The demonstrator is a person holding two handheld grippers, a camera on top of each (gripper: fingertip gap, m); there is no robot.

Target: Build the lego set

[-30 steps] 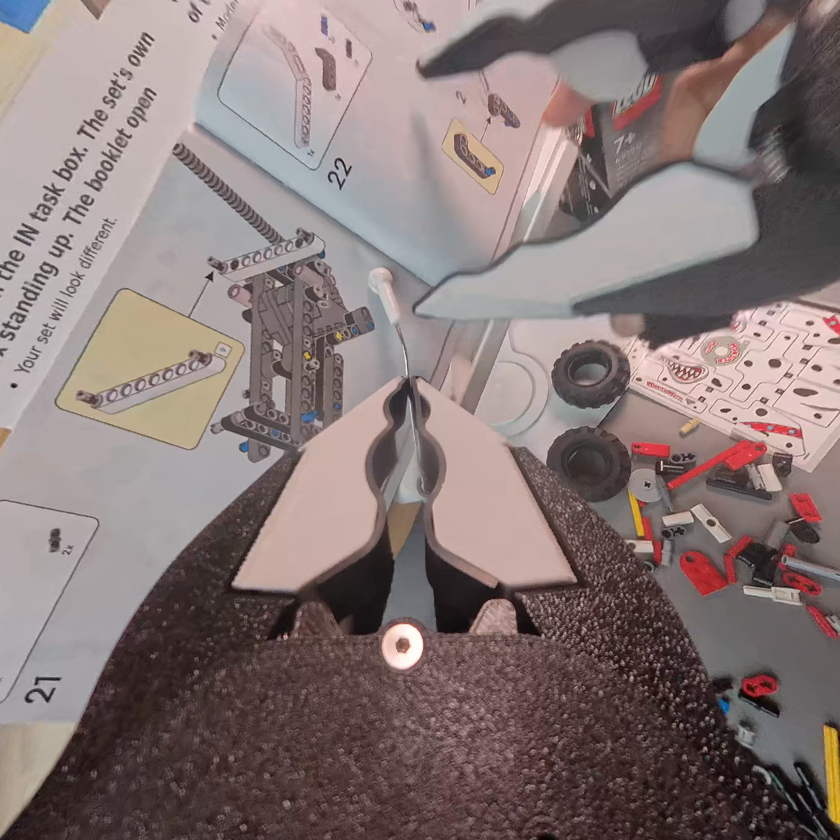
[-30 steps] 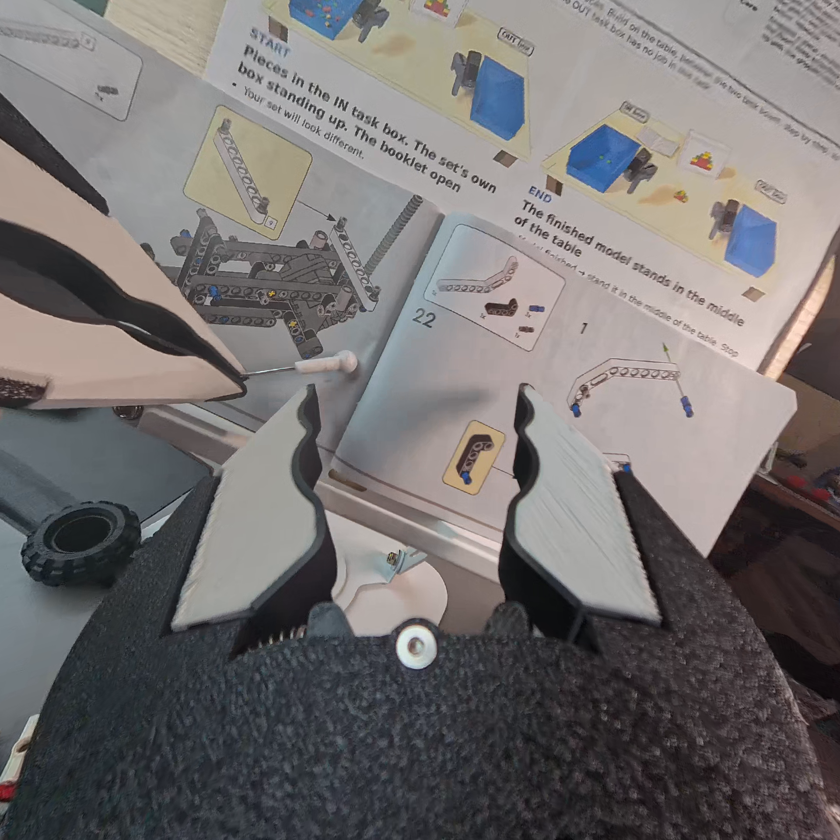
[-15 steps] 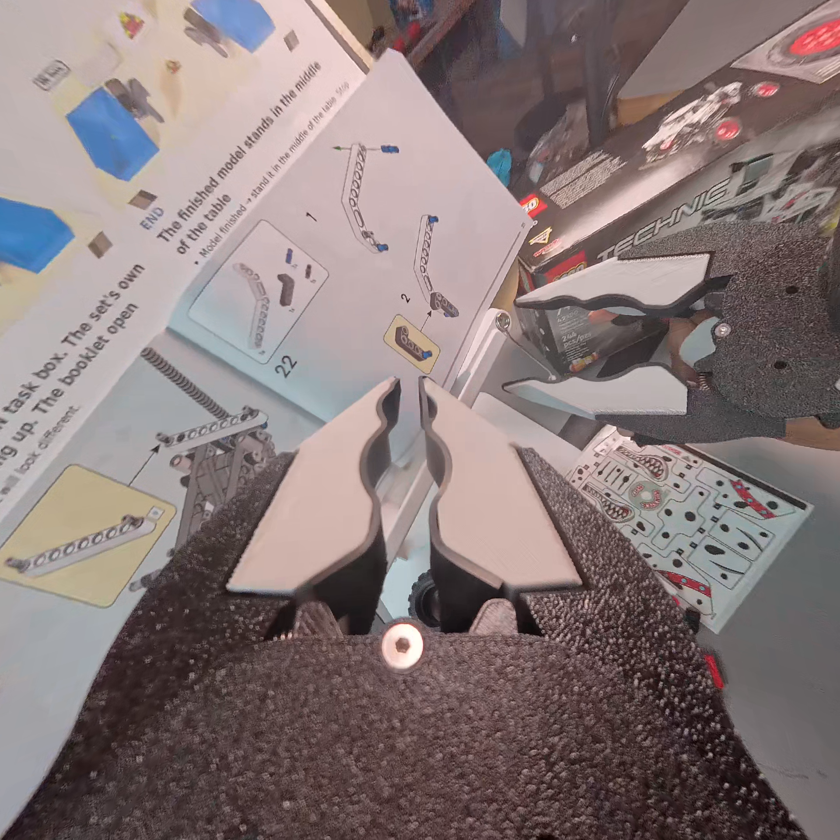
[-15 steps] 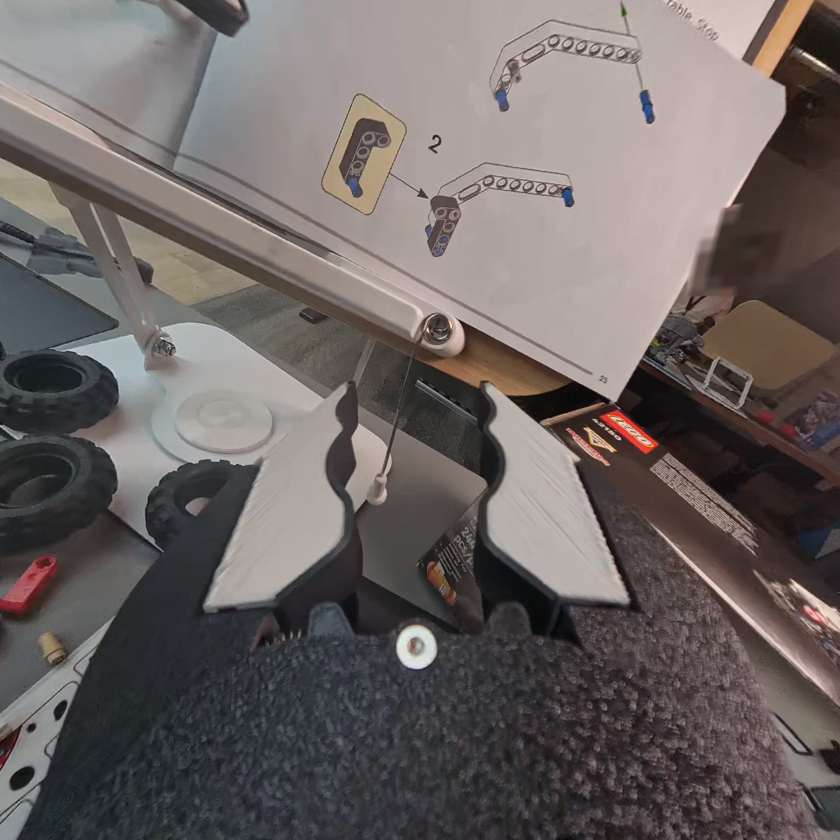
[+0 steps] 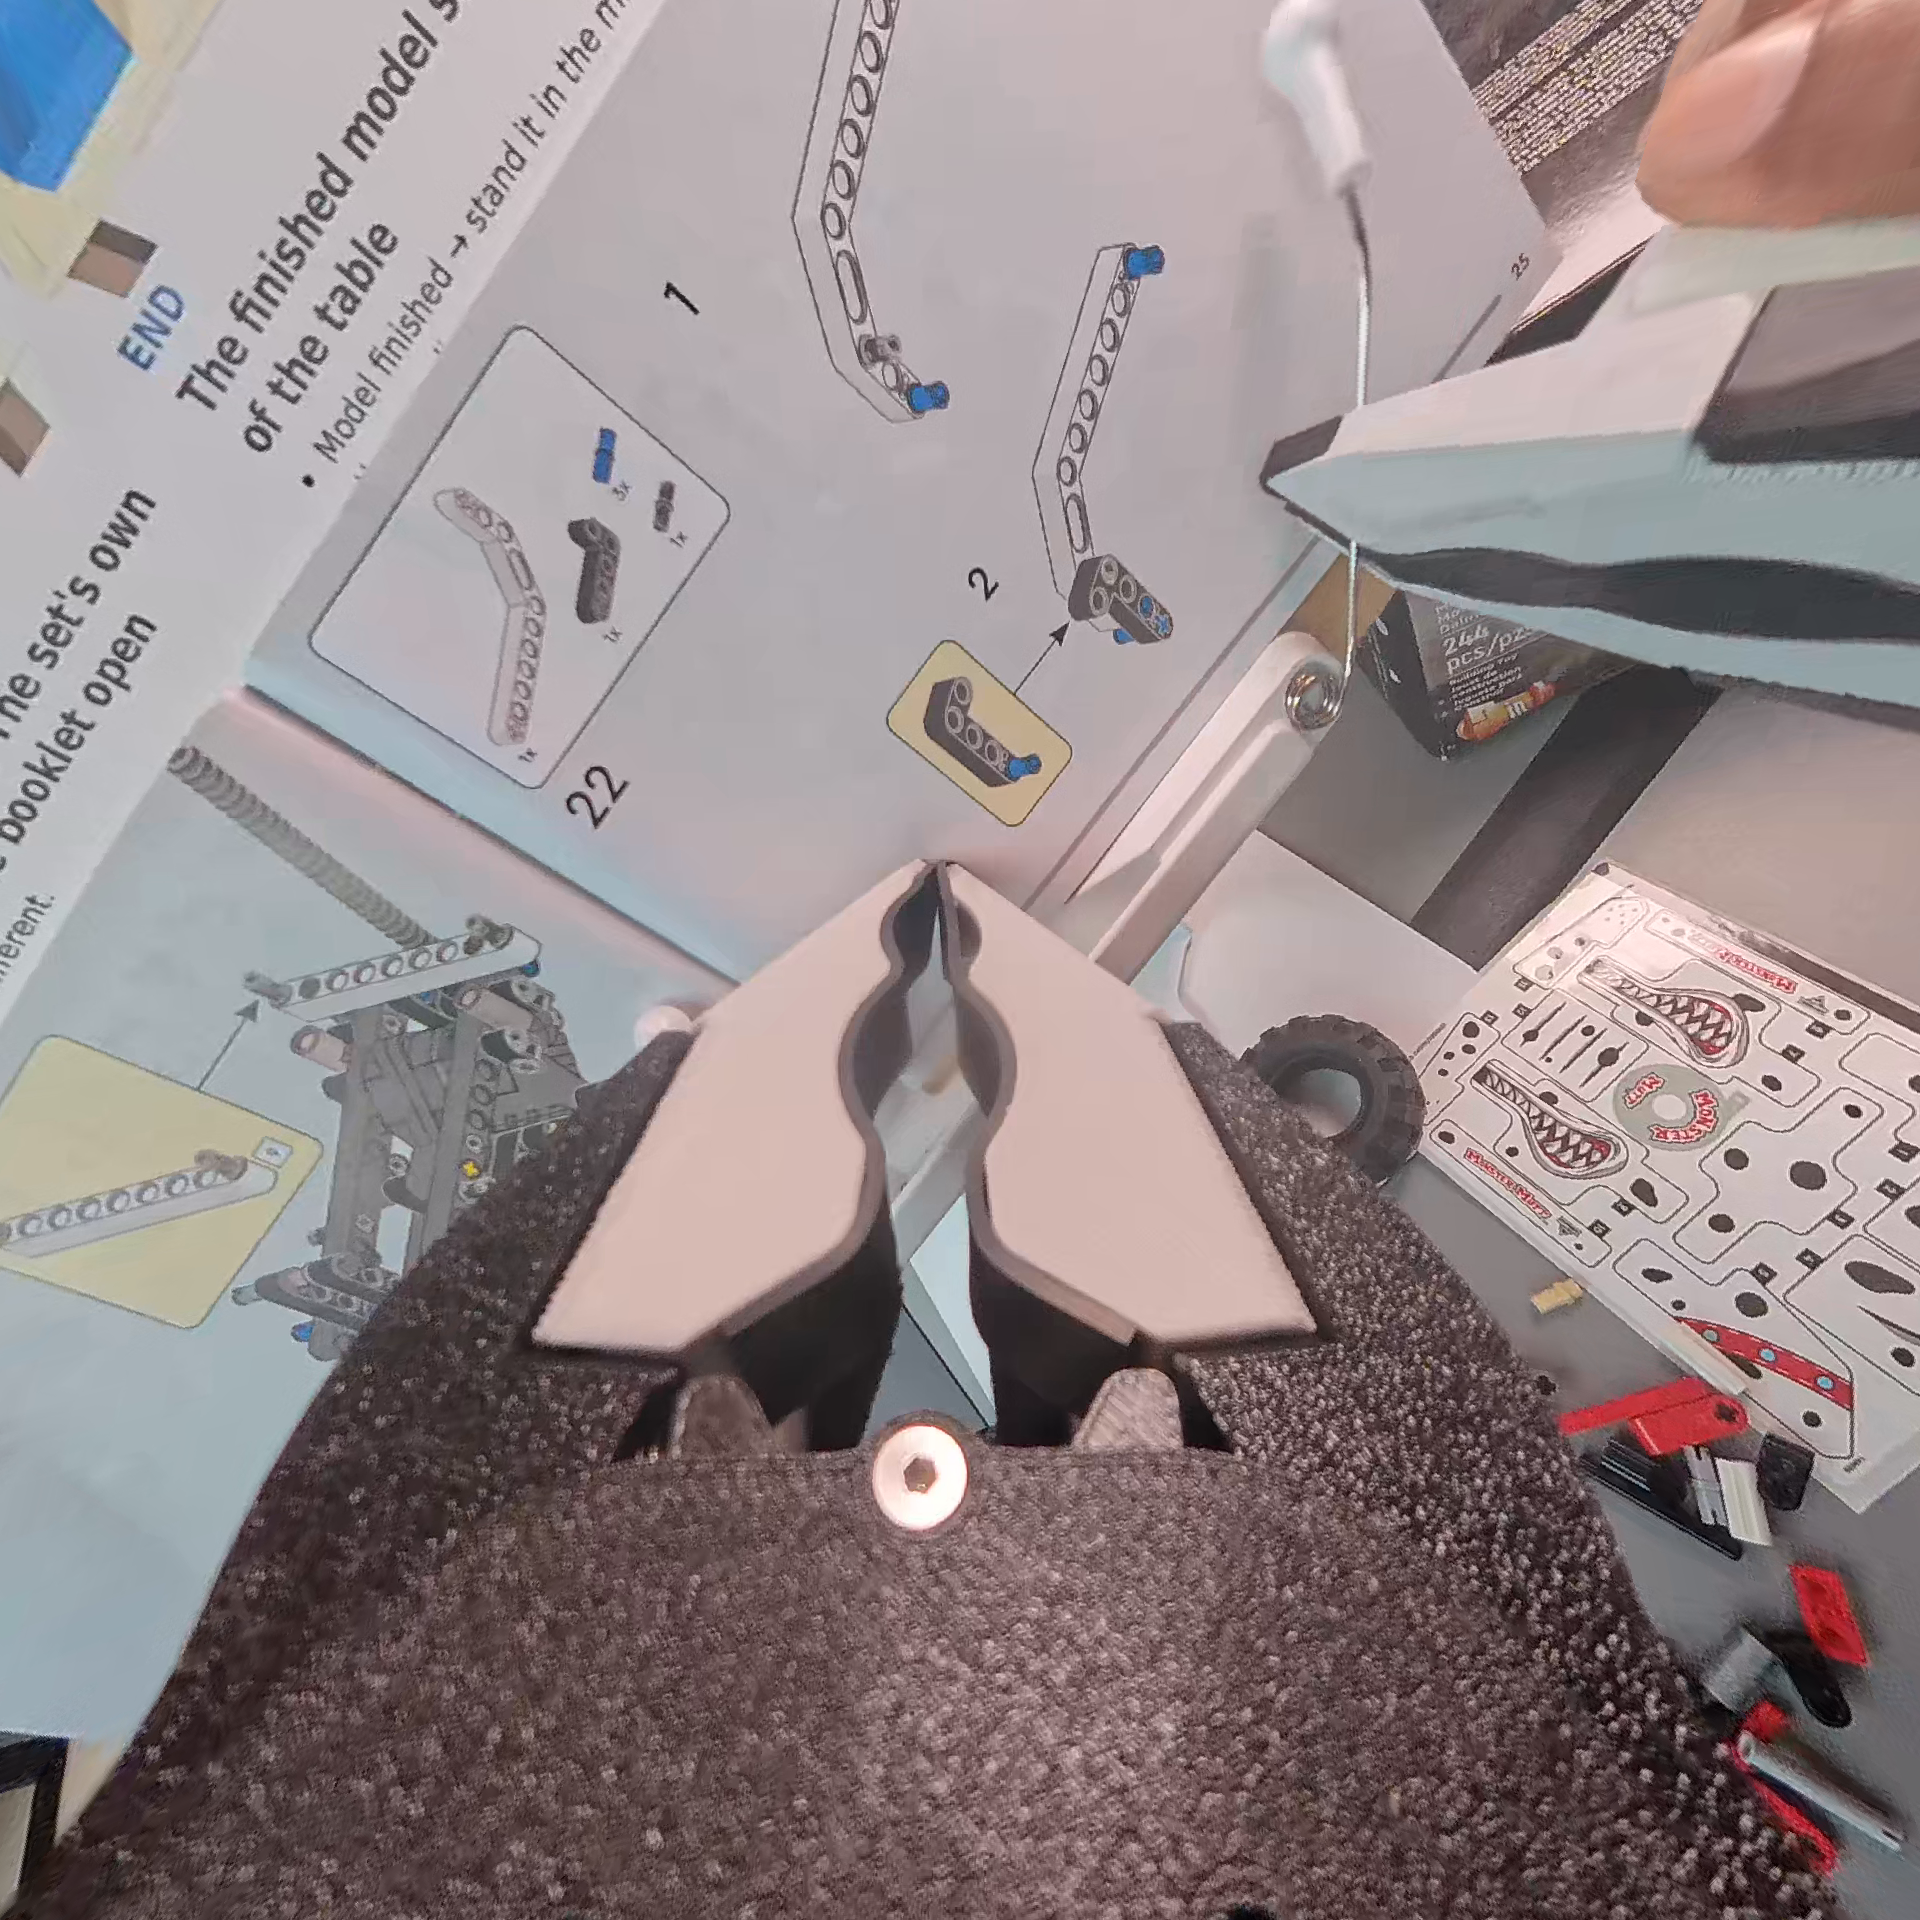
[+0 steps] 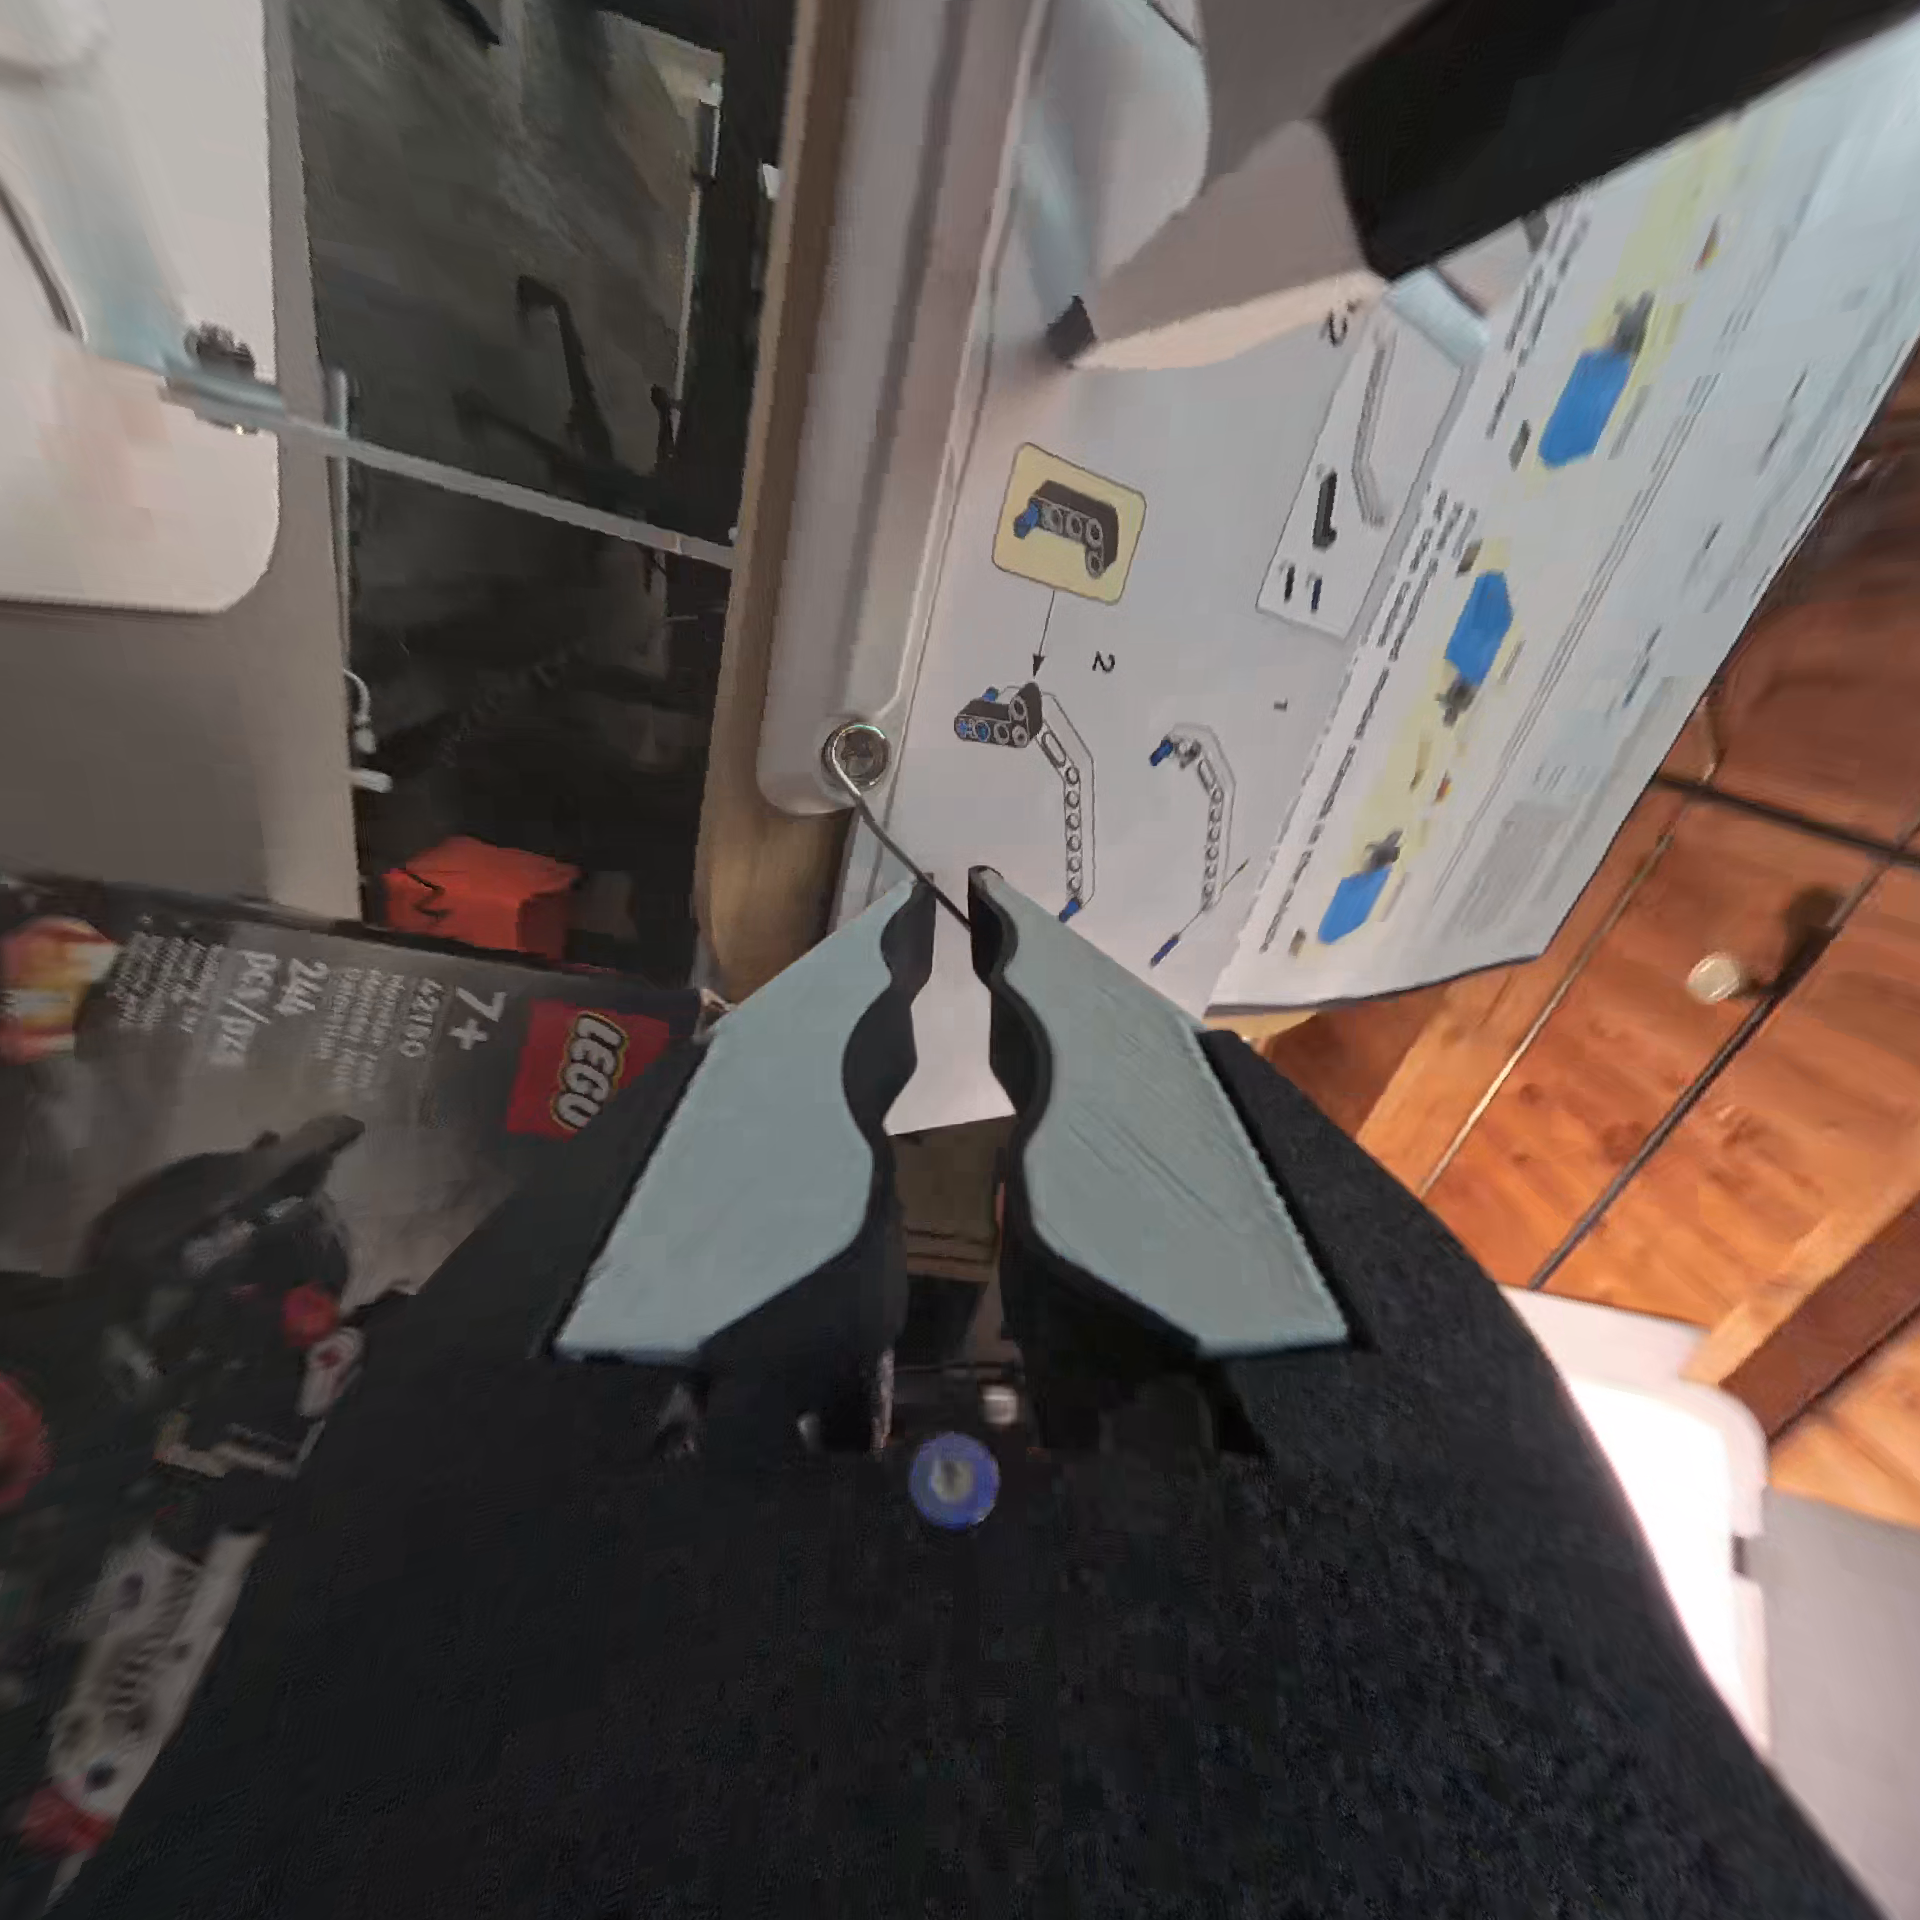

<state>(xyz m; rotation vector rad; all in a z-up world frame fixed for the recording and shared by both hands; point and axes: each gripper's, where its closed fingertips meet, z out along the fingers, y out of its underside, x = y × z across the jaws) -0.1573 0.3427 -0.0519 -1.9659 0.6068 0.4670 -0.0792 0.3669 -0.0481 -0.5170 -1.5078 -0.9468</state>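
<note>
— What are we seeing at the left?
— We are holding the left claw [image 5: 938, 883] pressed together with nothing between its tips, right at the lower edge of the open instruction booklet [image 5: 644, 582] on its white stand [image 5: 1195, 790].
— And toward the right?
— We are pinching the stand's thin wire page clip [image 6: 902, 831] with the right claw [image 6: 945, 894]. A black tyre [image 5: 1340, 1091], the sticker sheet [image 5: 1683, 1143] and loose red pieces [image 5: 1652, 1418] are lying on the counter [image 5: 1558, 821].
</note>
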